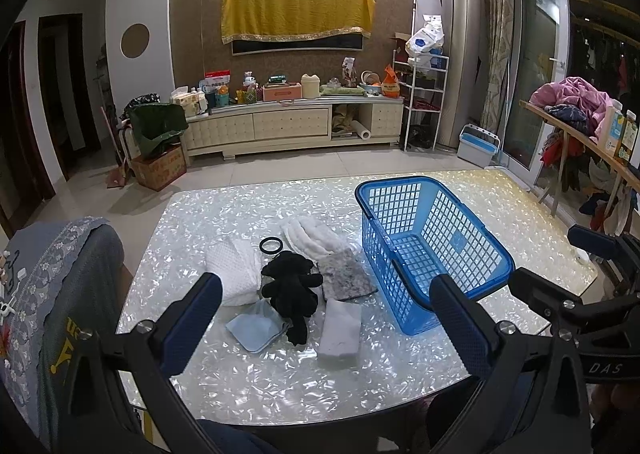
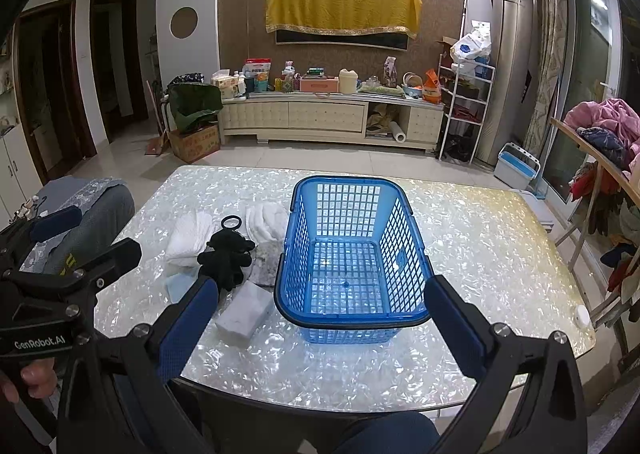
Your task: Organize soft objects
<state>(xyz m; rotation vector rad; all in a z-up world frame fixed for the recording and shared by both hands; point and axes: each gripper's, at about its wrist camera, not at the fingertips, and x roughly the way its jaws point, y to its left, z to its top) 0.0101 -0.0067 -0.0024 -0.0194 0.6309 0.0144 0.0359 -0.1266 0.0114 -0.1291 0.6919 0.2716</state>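
An empty blue plastic basket (image 1: 440,210) (image 2: 384,190) stands on the shiny table. Left of it lies a pile of soft things: a black plush toy (image 1: 292,286) (image 2: 226,254) with a ring, a white folded cloth (image 1: 236,270) (image 2: 188,234), a white fluffy cloth (image 1: 312,238) (image 2: 264,220), a grey mottled pad (image 1: 346,274), a light blue cloth (image 1: 256,326) and a white sponge block (image 1: 340,330) (image 2: 244,310). My left gripper (image 1: 324,318) is open and empty, hovering near the pile. My right gripper (image 2: 320,314) is open and empty, facing the basket's near rim.
The table (image 1: 280,378) (image 2: 480,238) has its front edge just below both grippers. A chair with a grey cover (image 1: 60,294) (image 2: 92,206) stands at the left. A rack with clothes (image 2: 600,134) stands at the right. A cabinet lines the far wall.
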